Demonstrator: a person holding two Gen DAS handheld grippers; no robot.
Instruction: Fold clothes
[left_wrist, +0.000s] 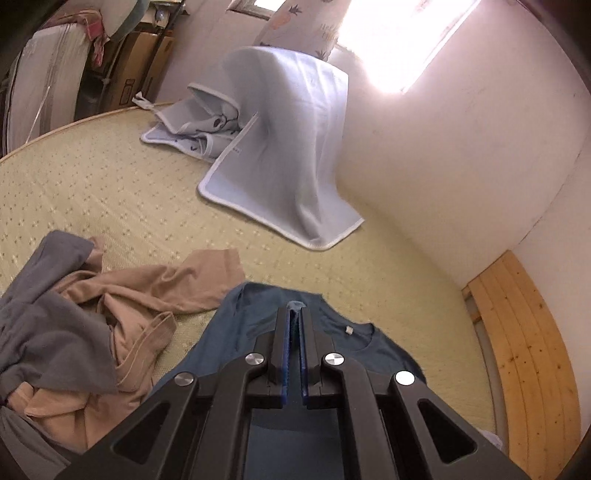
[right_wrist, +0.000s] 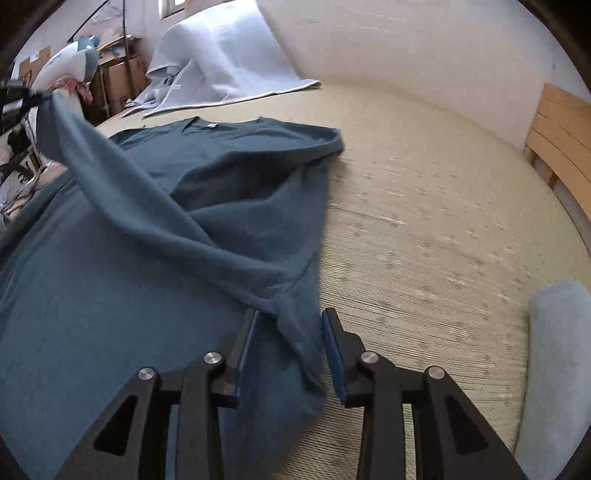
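One teal T-shirt (right_wrist: 110, 295) lies on the bed mat (right_wrist: 424, 221), collar label toward the pale blue blanket (right_wrist: 221, 55) at the wall, hem toward the tools. Its long axis runs from the blanket end of the mat back to the person.

Two tools are in view. The left tool (left_wrist: 294, 314) is pressed together, pinching a lifted piece of the T-shirt fabric that shows at its fingertips; in the right view a raised ridge of cloth runs from that side across the shirt body. The right tool (right_wrist: 290, 325) is spread, with a bunched fold of the shirt's right edge between its fingers (right_wrist: 246, 343), not clamped. The right tool is the nearer one to that edge.

Count beside the T-shirt, on the side away from the wooden bed frame (left_wrist: 524, 332): one tan garment (left_wrist: 140, 295), one grey garment (left_wrist: 44, 295), both crumpled. One blanket.
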